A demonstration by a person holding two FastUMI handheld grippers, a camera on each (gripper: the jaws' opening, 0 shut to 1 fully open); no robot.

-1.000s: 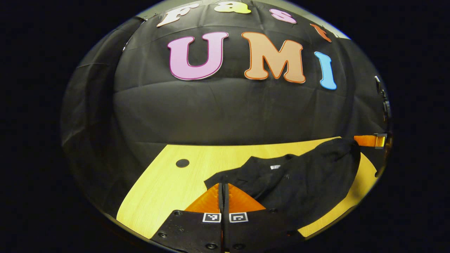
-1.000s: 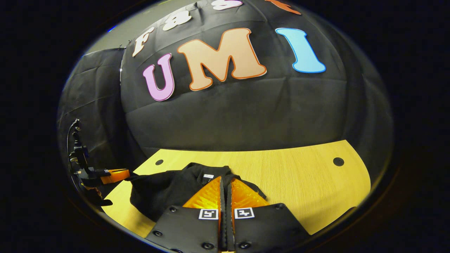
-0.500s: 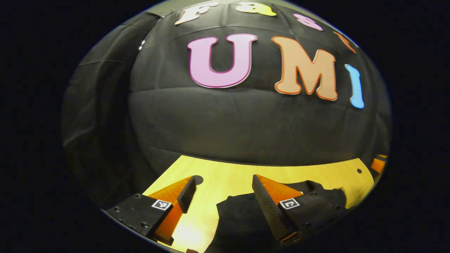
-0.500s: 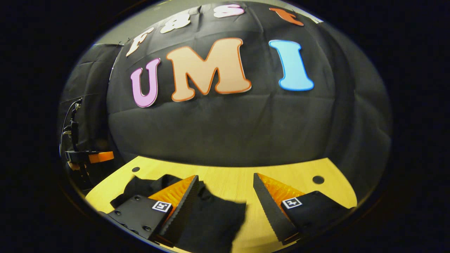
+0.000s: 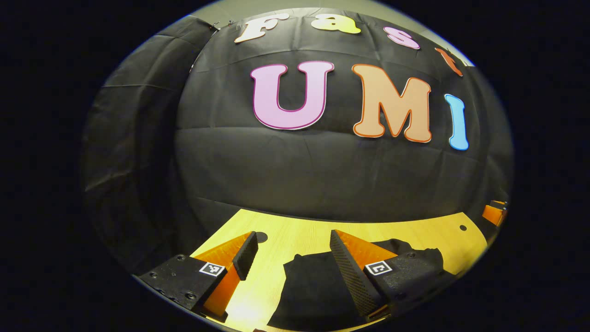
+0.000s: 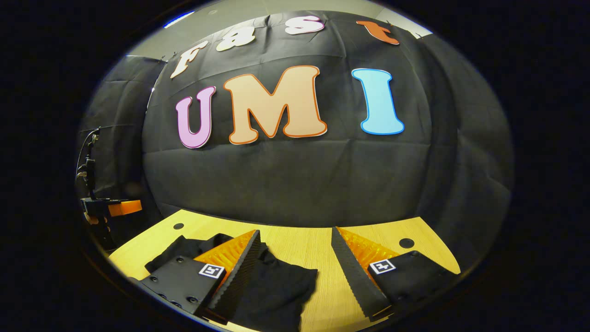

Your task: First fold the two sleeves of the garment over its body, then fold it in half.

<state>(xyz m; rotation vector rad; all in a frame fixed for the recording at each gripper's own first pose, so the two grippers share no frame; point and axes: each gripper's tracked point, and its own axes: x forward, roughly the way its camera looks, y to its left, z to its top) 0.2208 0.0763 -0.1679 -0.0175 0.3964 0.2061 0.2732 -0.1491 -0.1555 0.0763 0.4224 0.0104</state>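
A black garment (image 5: 309, 286) lies folded in a compact heap on the yellow wooden table (image 5: 295, 235). My left gripper (image 5: 291, 249) hangs open above the garment's left edge, holding nothing. The same garment (image 6: 276, 288) lies low and left in the right gripper view, under that gripper's left finger. My right gripper (image 6: 295, 249) is open over the garment's right edge and bare wood. The other gripper's orange finger (image 6: 123, 207) shows far left in the right gripper view, and an orange finger (image 5: 493, 213) shows at the far right edge of the left gripper view.
The table has dark round holes (image 6: 406, 242) near its back corners (image 6: 178, 226). The black cloth wall (image 5: 322, 175) rises right behind the table's far edge. Bare wood lies to the right of the garment in the right gripper view.
Both grippers, shut on the garment a second ago, have opened and let it go. They have lifted and tilted upward; the garment now rests folded on the table.
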